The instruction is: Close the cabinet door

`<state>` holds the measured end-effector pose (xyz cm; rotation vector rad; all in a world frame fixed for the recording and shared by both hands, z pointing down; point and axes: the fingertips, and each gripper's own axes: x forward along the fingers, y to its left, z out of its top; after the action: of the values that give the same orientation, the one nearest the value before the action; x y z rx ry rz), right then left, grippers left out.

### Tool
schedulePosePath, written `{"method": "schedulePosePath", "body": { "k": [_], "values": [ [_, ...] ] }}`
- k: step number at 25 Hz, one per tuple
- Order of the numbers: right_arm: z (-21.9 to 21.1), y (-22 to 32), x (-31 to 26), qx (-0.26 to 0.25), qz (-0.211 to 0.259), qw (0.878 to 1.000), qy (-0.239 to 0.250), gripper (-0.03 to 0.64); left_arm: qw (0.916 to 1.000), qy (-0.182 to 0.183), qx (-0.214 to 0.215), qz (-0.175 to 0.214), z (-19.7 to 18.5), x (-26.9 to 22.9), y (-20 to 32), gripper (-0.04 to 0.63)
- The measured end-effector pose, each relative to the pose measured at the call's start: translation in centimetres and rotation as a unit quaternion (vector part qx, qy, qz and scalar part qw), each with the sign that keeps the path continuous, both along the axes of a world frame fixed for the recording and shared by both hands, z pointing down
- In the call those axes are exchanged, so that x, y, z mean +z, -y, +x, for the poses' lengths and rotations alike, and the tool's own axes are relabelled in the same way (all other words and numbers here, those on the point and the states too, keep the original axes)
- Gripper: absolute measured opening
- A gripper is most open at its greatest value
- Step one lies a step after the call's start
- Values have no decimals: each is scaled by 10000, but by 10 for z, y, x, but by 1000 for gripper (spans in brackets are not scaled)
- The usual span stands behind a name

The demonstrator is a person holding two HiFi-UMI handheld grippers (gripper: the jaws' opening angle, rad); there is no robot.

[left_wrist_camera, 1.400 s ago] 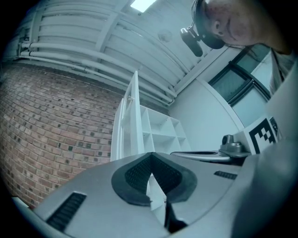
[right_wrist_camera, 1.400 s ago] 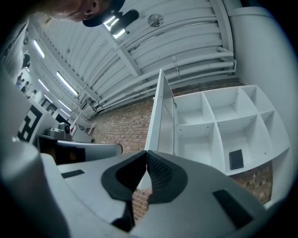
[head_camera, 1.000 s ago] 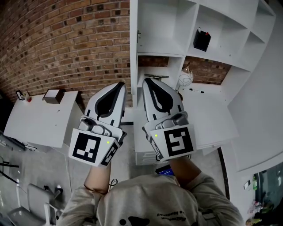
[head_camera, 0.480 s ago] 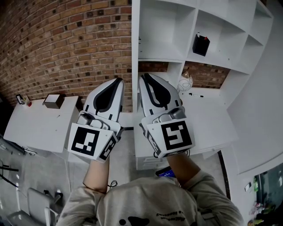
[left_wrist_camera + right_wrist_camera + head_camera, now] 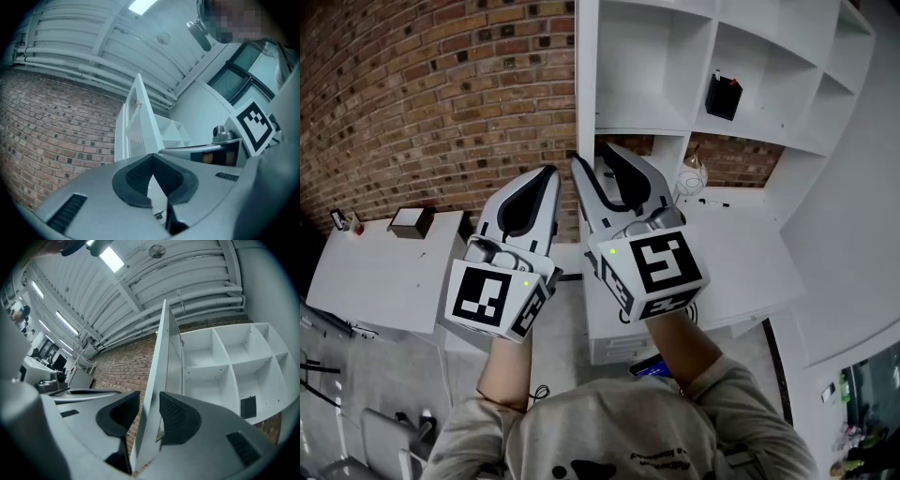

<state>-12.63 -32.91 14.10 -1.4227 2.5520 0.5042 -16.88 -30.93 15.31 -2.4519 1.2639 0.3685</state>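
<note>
The white cabinet door (image 5: pixel 584 84) stands open and shows edge-on against the left side of the white shelf cabinet (image 5: pixel 675 66). My right gripper (image 5: pixel 591 157) is at that edge and its jaws are opening. The right gripper view has the door's edge (image 5: pixel 161 362) running up between the two dark pads (image 5: pixel 174 416) of that right gripper (image 5: pixel 150 397), with small gaps at each side. Just to the left, my left gripper (image 5: pixel 551 172) is shut and holds nothing. In the left gripper view, the left gripper (image 5: pixel 151 157) has its pads meeting below the door (image 5: pixel 140 122).
A brick wall (image 5: pixel 441 94) lies left of the cabinet. A black box (image 5: pixel 724 96) hangs in one shelf compartment. A white counter (image 5: pixel 741 244) with a glass item (image 5: pixel 694 173) sits below the shelves. A white table (image 5: pixel 375 272) with a brown box (image 5: pixel 411 221) stands at the left.
The right gripper's jaws have gone from shut to spread apart and shifted left onto the door's edge. Both grippers have crept forward a little.
</note>
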Motion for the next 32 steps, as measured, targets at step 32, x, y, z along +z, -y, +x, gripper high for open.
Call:
{"method": "schedulePosePath", "body": {
  "k": [32],
  "values": [
    [92,32,9,398,-440,9981,183,98,9965,153,805,-131,84,22,22,8]
  ]
}}
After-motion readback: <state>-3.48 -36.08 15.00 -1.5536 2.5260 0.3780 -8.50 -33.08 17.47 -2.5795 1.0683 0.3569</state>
